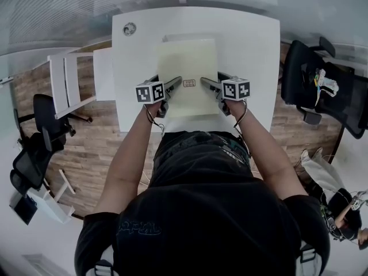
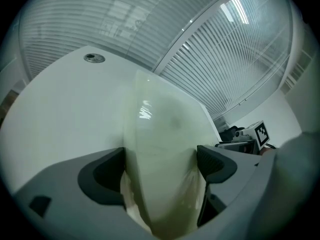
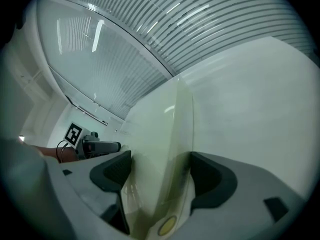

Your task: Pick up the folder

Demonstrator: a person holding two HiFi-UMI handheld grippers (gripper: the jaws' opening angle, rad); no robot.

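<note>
My left gripper (image 1: 172,91) and right gripper (image 1: 211,91) stood wide open, clasping nothing. They flanked the folder (image 1: 187,56), whose long axis ran up-frame on the tabletop (image 1: 253,45).

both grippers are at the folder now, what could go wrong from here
1. The left gripper and right gripper stand open, with only the edges of the thin, glossy folder between their jaws. Closing could catch just one layer or let the edge slip out.
2. Both sit near the folder's near end, so the far part may sag or drag on the table when lifted.
</note>
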